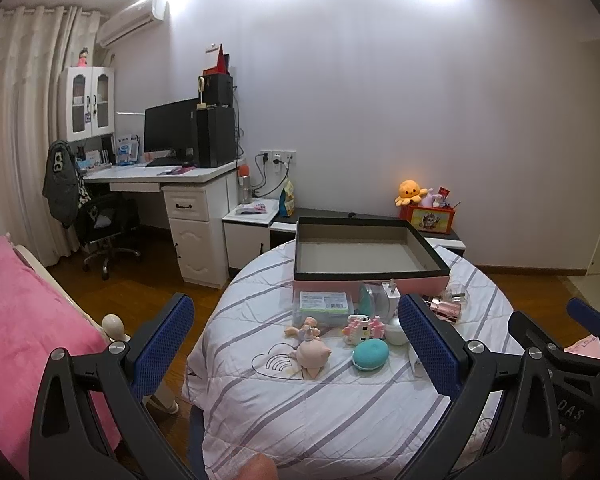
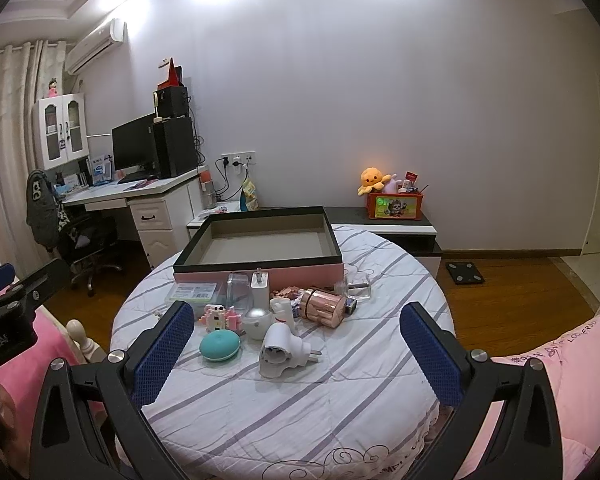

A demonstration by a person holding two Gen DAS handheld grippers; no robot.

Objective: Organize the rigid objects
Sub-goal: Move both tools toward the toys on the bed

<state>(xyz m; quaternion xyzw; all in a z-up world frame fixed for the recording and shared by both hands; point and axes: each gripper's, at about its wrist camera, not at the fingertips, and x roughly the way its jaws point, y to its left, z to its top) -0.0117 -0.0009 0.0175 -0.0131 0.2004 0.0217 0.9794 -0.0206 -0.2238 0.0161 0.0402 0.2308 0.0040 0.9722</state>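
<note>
Striped white quilted cloth (image 2: 284,412) covers a round table, and a cluster of small rigid things sits on it in front of a shallow open box (image 2: 260,250) with a black rim, grey inside and pink outer wall. The box lies at 12 o'clock on the table and nothing is inside it.

Seen from the right wrist, a white plug adapter (image 2: 284,350) lies on its side nearest the camera. A teal oval case (image 2: 220,345) rests at its 9 o'clock, a shiny copper-coloured cylinder (image 2: 324,304) at its 1 o'clock, and a pink-and-white block figure (image 2: 222,317) just behind the teal case. A flat clear case with a green label (image 2: 192,293) lies against the box wall.

Seen from the left wrist, a pale pink toy figure (image 1: 310,350) sits at 9 o'clock of the teal case.

Both tongs hover above the near edge of the table. The left gripper (image 1: 296,344) has its blue-padded fingers spread wide apart with nothing between them. The right gripper (image 2: 292,356) is likewise spread wide, touching nothing.
</note>
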